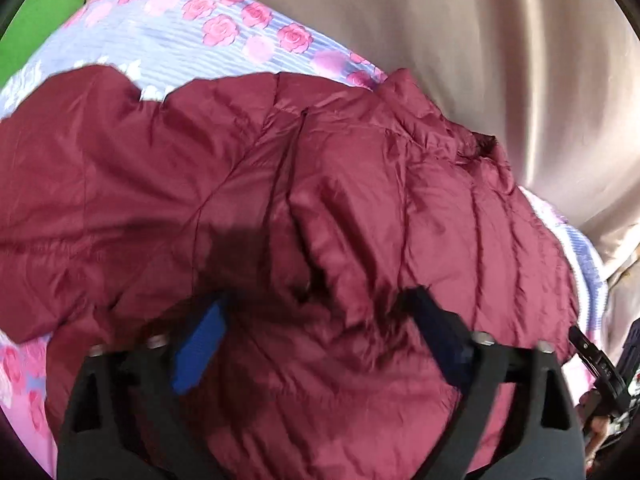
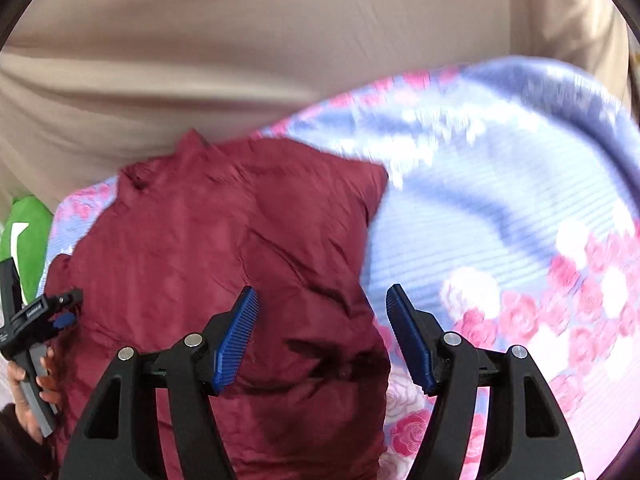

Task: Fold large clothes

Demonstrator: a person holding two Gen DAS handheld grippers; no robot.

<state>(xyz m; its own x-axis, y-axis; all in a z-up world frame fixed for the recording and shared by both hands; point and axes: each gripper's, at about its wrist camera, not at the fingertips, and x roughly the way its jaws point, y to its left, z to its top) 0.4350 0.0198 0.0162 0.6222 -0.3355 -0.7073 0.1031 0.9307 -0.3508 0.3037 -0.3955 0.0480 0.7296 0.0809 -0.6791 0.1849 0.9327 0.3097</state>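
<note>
A maroon padded jacket (image 1: 304,208) lies crumpled on a bed covered by a rose-printed sheet (image 1: 168,36), its collar end toward the far edge where a beige curtain (image 2: 224,52) hangs, and bare sheet showing along the bed's right side in the right wrist view. The left gripper (image 1: 316,312) hovers close over the bunched middle of the jacket with its jaws spread and nothing pinched between them; the fabric beneath is creased and puffy. The right gripper (image 2: 322,332) is also spread wide and empty, poised above the jacket's near right edge where maroon meets sheet. In the right wrist view a hand (image 2: 34,376) at the left holds the other tool's handle. The risk from here, as I judge it, is a poor grab: the slick quilted shell could slide out of the pads, or a jaw could catch only the top layer, or pinch the sheet along with the hem, so the fold drags the bedding or leaves the jacket lopsided. Both views are blurred, so exact seams are hard to pick out
</note>
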